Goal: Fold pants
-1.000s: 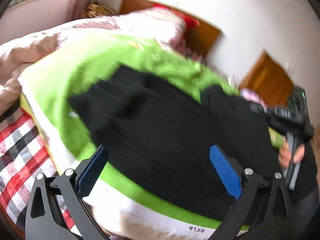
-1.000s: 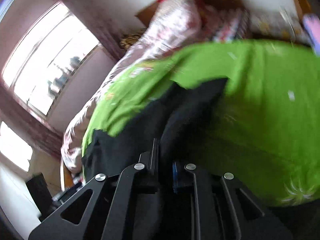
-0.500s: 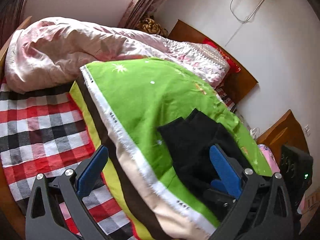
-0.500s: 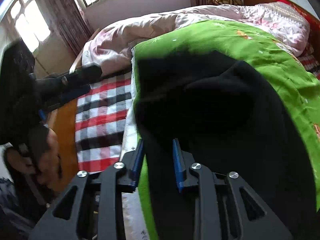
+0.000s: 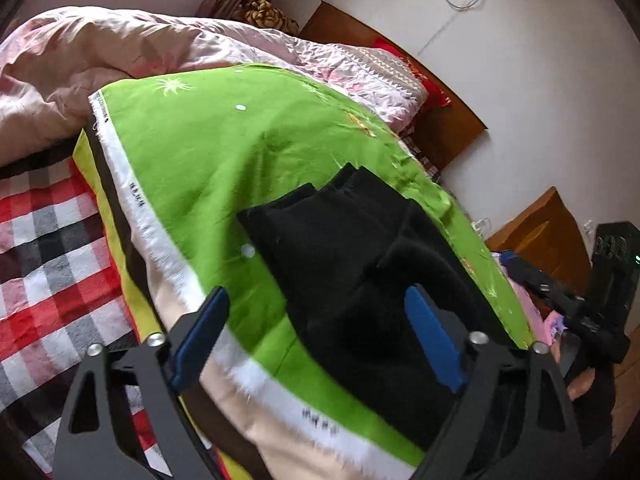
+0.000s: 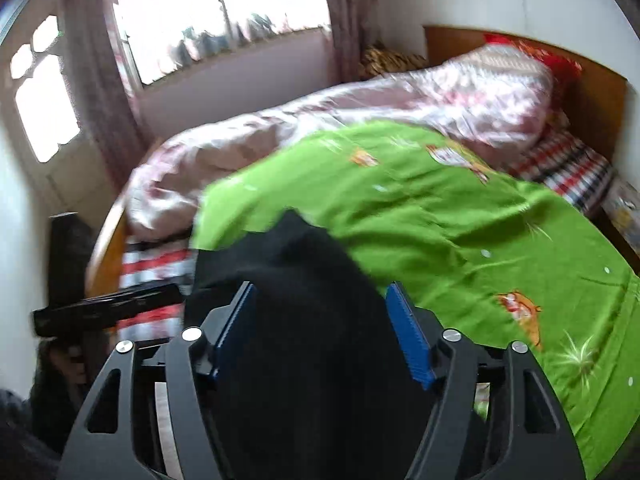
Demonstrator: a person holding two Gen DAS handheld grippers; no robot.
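Pants (image 5: 360,264) lie folded on the green blanket (image 5: 208,160); my right gripper (image 6: 322,332) has just been opening to release them, the left gripper (image 5: 316,336) narrowing slightly, empty.

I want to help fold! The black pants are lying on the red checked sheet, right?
Not quite. The black pants are lying on the green blanket, as the left wrist view shows. The red checked sheet is beside that blanket, with no pants on it.

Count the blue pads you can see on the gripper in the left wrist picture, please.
2. One blue pad is on the left finger, over the green blanket's white edge. The other is on the right finger, over the black pants.
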